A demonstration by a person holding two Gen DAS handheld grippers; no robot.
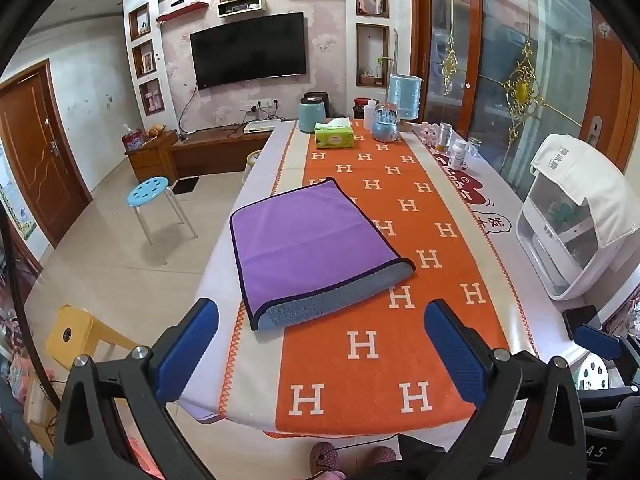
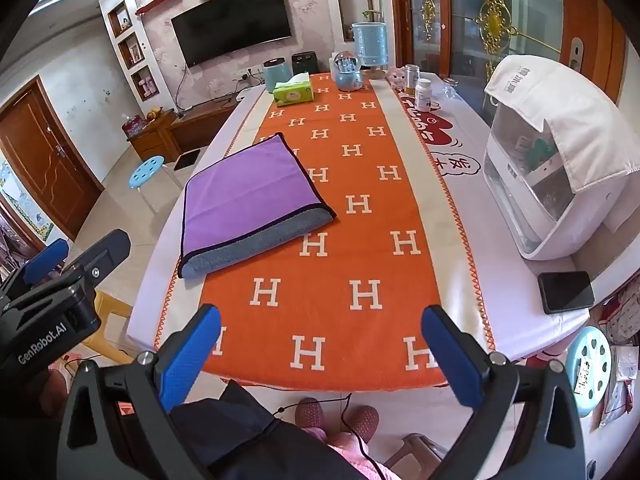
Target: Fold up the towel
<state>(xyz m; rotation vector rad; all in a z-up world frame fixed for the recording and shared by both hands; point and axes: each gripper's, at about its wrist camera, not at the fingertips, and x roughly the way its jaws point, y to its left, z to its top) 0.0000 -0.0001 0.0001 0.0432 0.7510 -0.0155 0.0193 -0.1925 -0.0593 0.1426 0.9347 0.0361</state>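
A purple towel (image 1: pixel 308 244) with a dark hem lies folded on the table, its grey underside (image 1: pixel 332 300) showing along the near edge. It also shows in the right wrist view (image 2: pixel 244 196). My left gripper (image 1: pixel 320 344) is open and empty, held above the table's near end, just short of the towel. My right gripper (image 2: pixel 320 352) is open and empty over the near table edge, to the right of the towel. The left gripper's body (image 2: pixel 68 292) shows at the left of the right wrist view.
An orange H-patterned runner (image 1: pixel 400 280) covers the table. At the far end stand a green tissue box (image 1: pixel 334 135), a teal canister (image 1: pixel 312 114), a blue container (image 1: pixel 404 96) and pill bottles (image 1: pixel 456 154). A white appliance (image 2: pixel 552 176) and a black phone (image 2: pixel 566 292) sit at right. Stools stand around.
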